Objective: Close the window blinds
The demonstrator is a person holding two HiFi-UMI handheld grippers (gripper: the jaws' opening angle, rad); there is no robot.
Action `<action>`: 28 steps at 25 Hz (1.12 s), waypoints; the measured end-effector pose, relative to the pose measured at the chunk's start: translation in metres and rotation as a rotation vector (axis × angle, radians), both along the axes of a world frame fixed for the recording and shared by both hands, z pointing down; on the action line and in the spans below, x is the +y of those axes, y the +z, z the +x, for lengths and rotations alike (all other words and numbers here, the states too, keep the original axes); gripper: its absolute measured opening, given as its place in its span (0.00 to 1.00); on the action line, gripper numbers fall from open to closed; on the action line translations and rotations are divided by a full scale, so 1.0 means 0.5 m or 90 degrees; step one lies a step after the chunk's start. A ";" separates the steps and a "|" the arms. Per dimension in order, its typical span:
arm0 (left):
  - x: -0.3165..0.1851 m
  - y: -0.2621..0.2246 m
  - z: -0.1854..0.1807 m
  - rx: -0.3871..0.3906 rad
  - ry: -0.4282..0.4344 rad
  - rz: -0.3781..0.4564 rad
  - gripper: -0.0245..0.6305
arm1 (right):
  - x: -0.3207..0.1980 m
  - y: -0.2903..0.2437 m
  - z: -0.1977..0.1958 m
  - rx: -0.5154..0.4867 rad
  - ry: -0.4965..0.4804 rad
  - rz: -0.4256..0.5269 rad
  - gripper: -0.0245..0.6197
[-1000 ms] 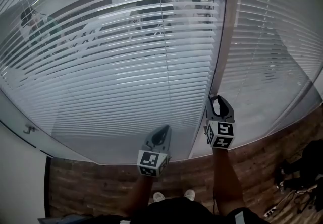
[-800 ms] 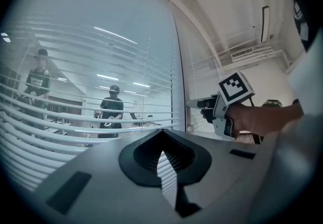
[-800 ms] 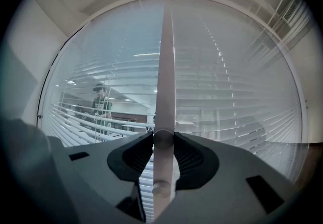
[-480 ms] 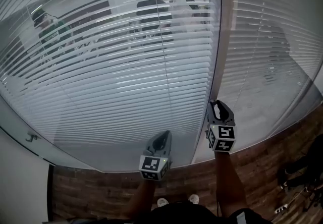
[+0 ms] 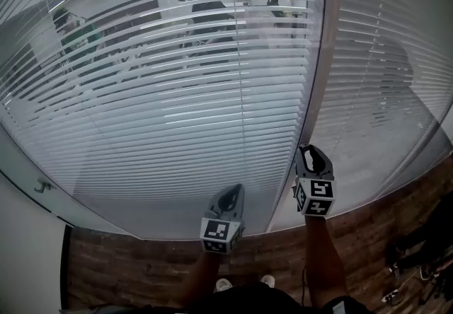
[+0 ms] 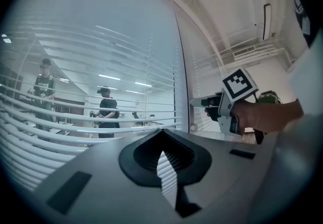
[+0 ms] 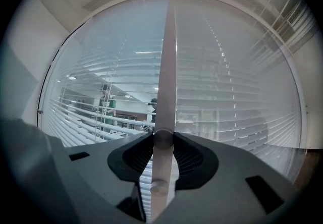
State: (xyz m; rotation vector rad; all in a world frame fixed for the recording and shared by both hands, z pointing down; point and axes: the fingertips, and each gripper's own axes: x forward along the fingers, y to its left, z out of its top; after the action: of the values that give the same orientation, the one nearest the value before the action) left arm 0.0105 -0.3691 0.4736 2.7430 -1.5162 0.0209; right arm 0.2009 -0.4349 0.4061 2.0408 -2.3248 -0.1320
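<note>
Right gripper view: right gripper [image 7: 162, 138], jaws just closing, clamps the blind wand [image 7: 169, 66], lower end hard to make out; left gripper [image 6: 161, 153] pinched together, empty.

Our tongs and shoes.
Grey left tongs [image 5: 231, 194] and right tongs [image 5: 311, 155] carry black-white marker cubes [image 5: 220, 230]; we wear white shoes [image 5: 224, 283].

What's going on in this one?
A person stands at the window blinds with a gripper in each hand. The right gripper has just closed its jaws on the tilt wand. The left gripper is shut and empty. The slats are not yet closed: people show through.
</note>
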 end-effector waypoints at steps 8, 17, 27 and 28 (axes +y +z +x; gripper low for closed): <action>0.002 0.015 -0.009 -0.028 -0.002 0.010 0.04 | 0.001 -0.013 -0.019 0.103 0.002 0.001 0.24; -0.006 0.027 -0.010 -0.028 -0.007 -0.005 0.04 | 0.009 -0.031 -0.026 0.266 0.016 -0.004 0.24; -0.012 0.010 -0.027 0.002 -0.027 -0.011 0.04 | -0.002 0.000 -0.029 0.501 0.026 0.020 0.24; -0.012 0.011 -0.028 0.002 -0.027 -0.009 0.04 | -0.002 0.002 -0.031 0.527 0.028 0.020 0.24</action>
State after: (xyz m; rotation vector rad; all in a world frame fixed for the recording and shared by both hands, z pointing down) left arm -0.0037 -0.3751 0.4792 2.6982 -1.5655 0.0261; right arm 0.1856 -0.4362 0.4070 1.5887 -1.7480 -0.8313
